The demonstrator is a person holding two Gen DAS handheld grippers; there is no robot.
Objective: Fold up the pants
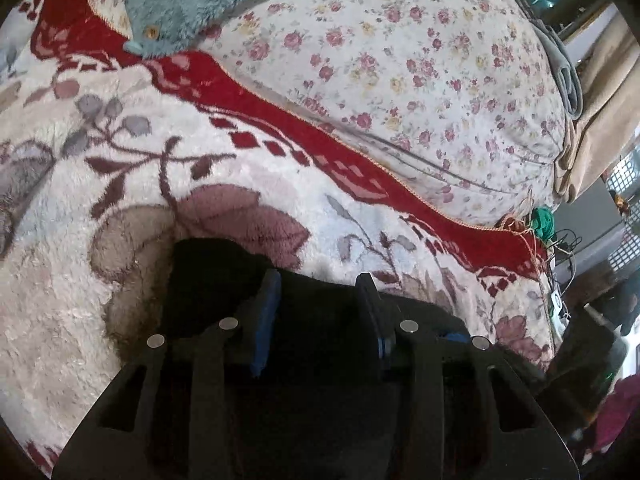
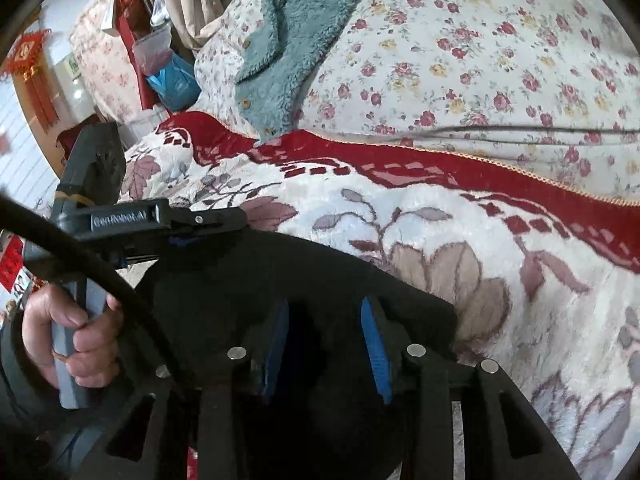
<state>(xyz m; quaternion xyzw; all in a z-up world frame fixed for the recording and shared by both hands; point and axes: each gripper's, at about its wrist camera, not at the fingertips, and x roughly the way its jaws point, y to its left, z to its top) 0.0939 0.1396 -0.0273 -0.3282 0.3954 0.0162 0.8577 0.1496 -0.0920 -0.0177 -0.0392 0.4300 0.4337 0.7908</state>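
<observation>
**Black pants on plush blanket, both grippers spread over them**

Plush blanket, white with leaf print and a red border, covers most of both views; behind it a rose-print quilt with a teal fleece garment lying on it, buttons showing.

Black pants lie on the blanket at the near edge, under both tools. Long axis runs roughly left-right across the right wrist view; which end is the waist, cannot tell, fabric too dark.

Right gripper: blue-padded fingers apart, released, hovering over the pants. Contact unclear.

Left gripper: fingers also spread, nothing pinched, black fabric beneath and between them.

Only the right view shows the left gripper from the side, its tip at the pants' far-left edge, plus the person's left hand wrapped round its handle and a black cable. Only the left view shows the blanket's right corner, with green cord and beige curtain.
</observation>
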